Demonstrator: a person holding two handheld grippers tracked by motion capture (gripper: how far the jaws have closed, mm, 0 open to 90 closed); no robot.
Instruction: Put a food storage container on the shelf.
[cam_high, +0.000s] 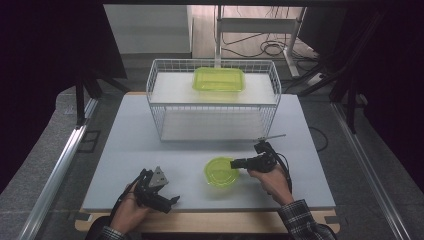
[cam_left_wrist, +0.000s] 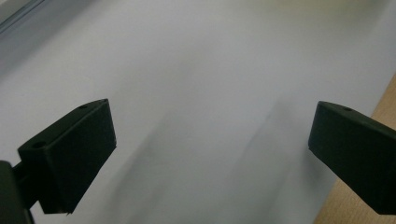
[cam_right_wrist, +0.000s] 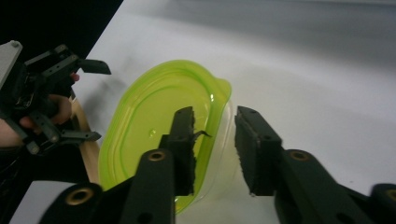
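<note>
The lid lies flat on the table, in front of the rack and a little right of its middle. It's a translucent lime-green lid, rounded in outline, with a raised rim and a shallower centre panel. In the high view it looks close to round; in the right gripper view it reads as an oval whose long axis runs away from the camera, with a small tab or lip at the far end near the jaws. Which way it truly stretches on the table I cannot tell for sure.

The right gripper comes in from the right of the lid, pointing left across the table. In its own view one jaw sits inside the lid, over the centre panel, the other outside the rim, so the rim stands between them. The jaws are narrow; there's a sliver of gap on the outer side, so I can't call it a firm pinch yet.

The left gripper hangs in front of the rack too, well left of the lid and near the table's front edge, jaws spread wide with nothing between them; in its own view just bare table shows.

On the rack's upper shelf sits a rectangular green box, same lime colour
</note>
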